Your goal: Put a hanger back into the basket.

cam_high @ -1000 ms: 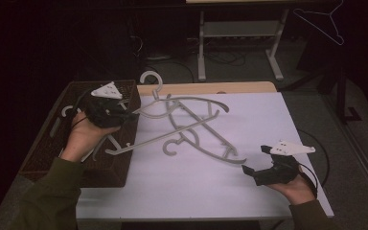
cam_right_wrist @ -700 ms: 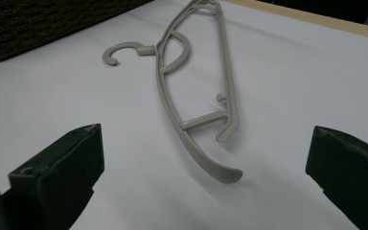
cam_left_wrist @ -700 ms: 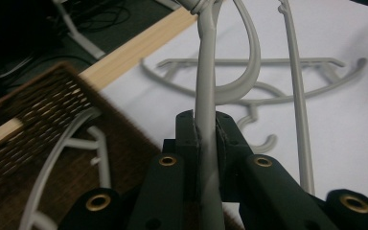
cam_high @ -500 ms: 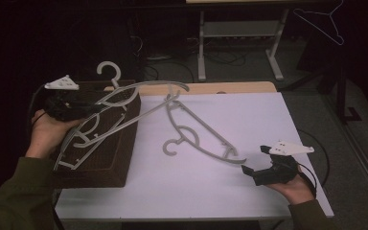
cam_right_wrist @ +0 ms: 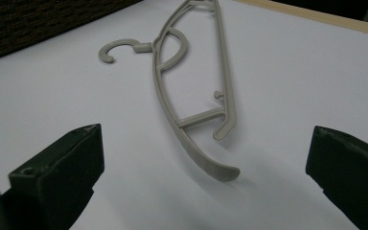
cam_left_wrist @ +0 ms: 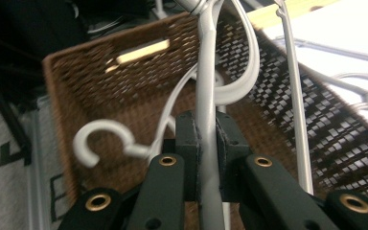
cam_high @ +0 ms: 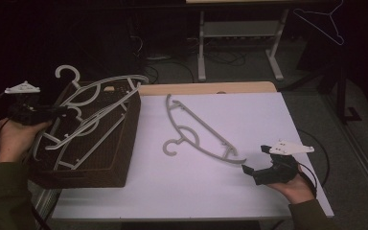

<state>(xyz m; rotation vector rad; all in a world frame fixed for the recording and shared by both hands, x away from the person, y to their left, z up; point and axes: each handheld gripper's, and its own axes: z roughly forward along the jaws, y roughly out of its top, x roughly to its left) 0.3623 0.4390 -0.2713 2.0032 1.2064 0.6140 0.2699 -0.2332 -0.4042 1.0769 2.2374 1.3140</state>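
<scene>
My left gripper [cam_high: 57, 112] is shut on the bar of a grey plastic hanger [cam_high: 110, 81], which is tilted over the brown wicker basket [cam_high: 120, 158] at the table's left end. The left gripper view shows the pads [cam_left_wrist: 188, 143] clamped on that bar [cam_left_wrist: 206, 96], with the hook of a second hanger [cam_left_wrist: 91, 143] lying lower in the basket [cam_left_wrist: 76, 81]. A third grey hanger [cam_high: 196, 134] lies flat on the white tabletop [cam_high: 268, 115]. My right gripper [cam_high: 256, 168] rests open just right of its lower end, and that hanger [cam_right_wrist: 201, 117] lies between and ahead of the spread jaws of this gripper [cam_right_wrist: 203, 160].
A second hanger [cam_high: 88, 132] rests across the basket's inside. Behind the table stands a metal rack [cam_high: 239, 33] on the floor with cables. A thin wire hanger [cam_high: 323, 21] hangs at the far right. A wooden strip [cam_high: 206, 88] edges the table's back.
My left gripper has carried its hanger from the table's middle leftward to above the basket. The right gripper and the hanger on the table have stayed put.
</scene>
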